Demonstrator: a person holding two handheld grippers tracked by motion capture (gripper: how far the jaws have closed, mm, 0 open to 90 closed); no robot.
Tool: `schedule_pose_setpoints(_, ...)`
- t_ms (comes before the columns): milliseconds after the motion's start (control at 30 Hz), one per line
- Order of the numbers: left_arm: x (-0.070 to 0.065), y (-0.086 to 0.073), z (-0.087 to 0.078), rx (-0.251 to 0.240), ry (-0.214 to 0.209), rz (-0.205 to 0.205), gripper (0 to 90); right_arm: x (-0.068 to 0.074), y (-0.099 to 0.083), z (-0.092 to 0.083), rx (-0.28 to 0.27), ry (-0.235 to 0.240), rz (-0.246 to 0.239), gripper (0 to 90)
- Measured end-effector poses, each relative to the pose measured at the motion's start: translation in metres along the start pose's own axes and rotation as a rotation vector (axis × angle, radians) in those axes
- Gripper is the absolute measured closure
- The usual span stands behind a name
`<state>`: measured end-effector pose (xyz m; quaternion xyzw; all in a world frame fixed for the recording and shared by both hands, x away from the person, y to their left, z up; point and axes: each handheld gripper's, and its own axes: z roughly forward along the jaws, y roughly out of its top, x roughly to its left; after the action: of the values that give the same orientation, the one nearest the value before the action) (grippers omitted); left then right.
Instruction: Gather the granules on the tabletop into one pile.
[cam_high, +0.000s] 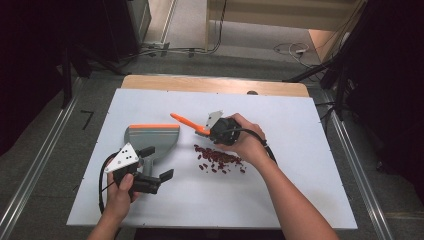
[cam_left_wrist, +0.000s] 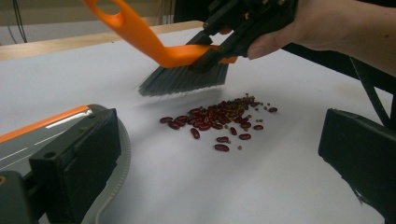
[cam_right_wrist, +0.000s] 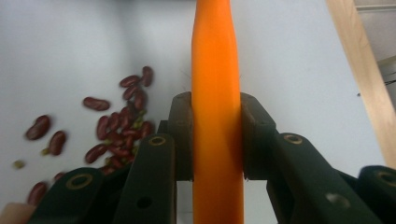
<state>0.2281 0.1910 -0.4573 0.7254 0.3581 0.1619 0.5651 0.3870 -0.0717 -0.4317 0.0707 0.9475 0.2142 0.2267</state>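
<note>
the right gripper (cam_high: 206, 131) pinched the orange brush (cam_left_wrist: 177, 60) above the beans (cam_left_wrist: 219, 119); the left gripper (cam_high: 155, 167), jaws spread, sat beside the dustpan (cam_high: 150, 137)

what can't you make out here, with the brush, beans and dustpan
- Brush bristles: in the right gripper view the orange handle and the jaws of the right gripper cover them.
- Dustpan handle: in the high view the left gripper and hand cover it, so its grip cannot be told.
- Dustpan in the left gripper view: cut off by the left edge.
- Beans: too small to count in the high view; blurred in the right gripper view.
</note>
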Motion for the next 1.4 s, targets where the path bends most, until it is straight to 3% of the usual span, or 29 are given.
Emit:
schedule_pose_setpoints(67, 0.0, 0.0, -0.001, -0.003, 0.003, -0.003, 0.0, 0.002, 0.002, 0.007, 0.012, -0.01, 0.005, 69.1)
schedule_pose_setpoints(167, 0.001, 0.0, -0.002, -0.006, 0.001, -0.004, 0.0, 0.008, 0.003, 0.012, 0.018, 0.034, -0.005, 69.0)
schedule_pose_setpoints(233, 0.001, 0.0, -0.002, -0.006, 0.003, -0.003, 0.0, 0.013, 0.004, 0.012, 0.034, 0.034, -0.026, 68.9)
schedule_pose_setpoints(600, 0.0, 0.0, -0.002, -0.002, 0.004, -0.001, 0.0, 0.03, -0.004, -0.001, 0.026, 0.096, -0.086, 68.7)
schedule_pose_setpoints(700, 0.0, -0.001, -0.001, -0.002, 0.005, -0.004, 0.0, 0.027, -0.005, -0.007, 0.008, 0.09, -0.073, 69.0)
schedule_pose_setpoints(867, 0.002, -0.001, -0.002, -0.003, 0.01, -0.01, 0.0, 0.017, -0.005, -0.029, -0.059, 0.073, 0.04, 69.0)
schedule_pose_setpoints(1000, 0.003, -0.001, -0.003, -0.002, 0.016, -0.01, 0.0, 0.018, 0.0, -0.046, -0.077, 0.144, 0.261, 68.9)
schedule_pose_setpoints(1067, 0.003, -0.001, -0.003, -0.002, 0.017, -0.01, 0.0, 0.025, 0.002, -0.049, -0.089, 0.177, 0.333, 68.9)
schedule_pose_setpoints(1200, 0.002, 0.0, -0.004, -0.007, 0.017, -0.012, 0.0, 0.045, 0.009, -0.039, -0.052, 0.25, 0.431, 69.0)
schedule_pose_setpoints(1300, 0.002, 0.0, -0.004, -0.009, 0.017, -0.012, 0.0, 0.054, 0.011, -0.024, -0.047, 0.341, 0.565, 69.0)
schedule_pose_setpoints(1400, 0.002, 0.0, -0.004, -0.008, 0.017, -0.013, 0.0, 0.053, 0.011, -0.01, -0.042, 0.421, 0.694, 69.1)
